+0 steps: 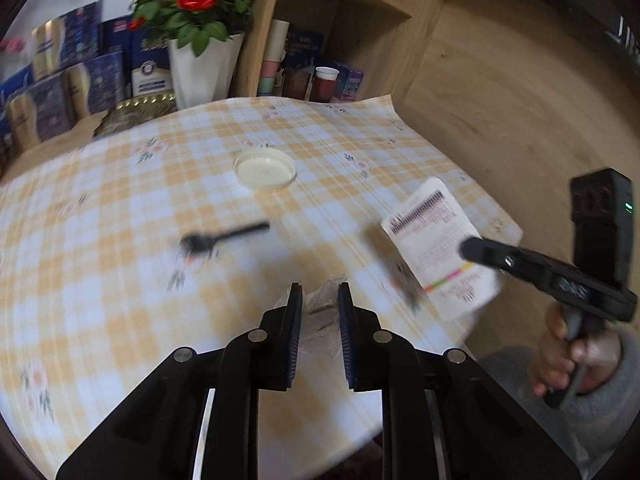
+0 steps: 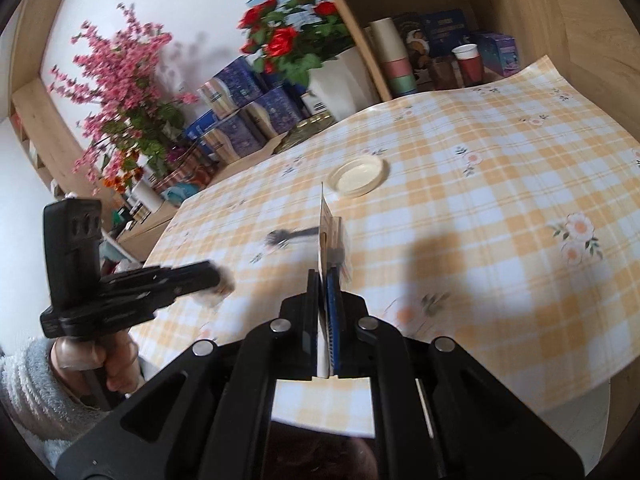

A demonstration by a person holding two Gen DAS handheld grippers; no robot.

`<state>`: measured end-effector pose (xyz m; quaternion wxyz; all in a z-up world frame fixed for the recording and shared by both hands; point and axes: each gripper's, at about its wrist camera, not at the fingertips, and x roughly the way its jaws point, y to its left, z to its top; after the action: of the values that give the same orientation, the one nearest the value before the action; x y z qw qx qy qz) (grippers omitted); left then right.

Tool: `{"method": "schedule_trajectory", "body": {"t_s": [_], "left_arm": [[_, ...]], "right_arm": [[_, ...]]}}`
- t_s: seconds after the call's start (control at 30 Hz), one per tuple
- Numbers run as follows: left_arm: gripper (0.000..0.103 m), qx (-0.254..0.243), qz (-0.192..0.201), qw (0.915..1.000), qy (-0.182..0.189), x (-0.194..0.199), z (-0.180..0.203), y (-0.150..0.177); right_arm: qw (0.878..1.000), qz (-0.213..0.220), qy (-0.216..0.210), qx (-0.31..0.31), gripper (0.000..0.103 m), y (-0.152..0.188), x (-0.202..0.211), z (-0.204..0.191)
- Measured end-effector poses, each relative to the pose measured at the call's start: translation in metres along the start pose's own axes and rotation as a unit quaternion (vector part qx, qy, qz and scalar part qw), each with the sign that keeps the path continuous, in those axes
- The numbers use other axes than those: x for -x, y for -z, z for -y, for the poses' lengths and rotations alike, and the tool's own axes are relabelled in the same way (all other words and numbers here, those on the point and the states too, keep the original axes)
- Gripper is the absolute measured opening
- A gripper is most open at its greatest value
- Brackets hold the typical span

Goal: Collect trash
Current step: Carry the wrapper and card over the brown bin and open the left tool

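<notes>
The desk [image 1: 120, 208] in front of you wears a yellow checked cloth, and it is the surface you are clearing, so what lies loose on it is, by my reading, the trash left to collect. Your right hand-held gripper [image 1: 468, 250] is clamped shut on a white printed card [image 1: 436, 240]; you hold it by one edge, lifted off the cloth near the desk's right side, which keeps the flat sheet from sliding and leaves it ready to carry off. Your left hand-held gripper [image 1: 320, 304] has its jaws drawn close around a crumpled clear wrapper [image 1: 322, 300], the blue pads pressing its sides; a soft, light scrap like that needs a narrow pinch or it slips free. Both hands are loaded, so nothing more can be picked up until you drop these. A round white lid [image 1: 265, 168] sits flat near the middle, and a black plastic fork [image 1: 218, 237] lies nearer you, blurred, neither touched.
</notes>
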<state>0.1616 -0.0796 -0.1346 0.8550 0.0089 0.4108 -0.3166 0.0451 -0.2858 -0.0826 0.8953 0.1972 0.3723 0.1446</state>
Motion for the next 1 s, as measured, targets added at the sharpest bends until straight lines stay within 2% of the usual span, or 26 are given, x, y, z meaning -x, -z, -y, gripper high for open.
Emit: {"method": "schedule_trajectory", "body": {"t_s": [0.23, 0.5, 0.6, 0.77, 1.0], "left_arm": [[0.018, 0.011, -0.026, 0.9993, 0.026, 0.054, 0.02, 0.086], [0.018, 0.021, -0.087, 0.9958, 0.022, 0.044, 0.039, 0.161], [0.019, 0.025, -0.108, 0.9934, 0.03, 0.032, 0.044, 0.179], [0.02, 0.018, -0.121, 0.992, 0.033, 0.029, 0.051, 0.198], [0.02, 0.003, -0.124, 0.992, 0.025, 0.033, 0.054, 0.203]], "right_arm": [[1.0, -0.01, -0.018, 0.012, 0.008, 0.032, 0.02, -0.034], [0.999, -0.024, -0.029, 0.018, 0.008, 0.059, 0.038, -0.056], [0.999, -0.029, -0.028, 0.022, 0.008, 0.067, 0.043, -0.061], [0.999, -0.037, -0.025, 0.021, 0.008, 0.08, 0.049, -0.064], [0.998, -0.055, -0.02, 0.016, 0.008, 0.102, 0.052, -0.065]]}}
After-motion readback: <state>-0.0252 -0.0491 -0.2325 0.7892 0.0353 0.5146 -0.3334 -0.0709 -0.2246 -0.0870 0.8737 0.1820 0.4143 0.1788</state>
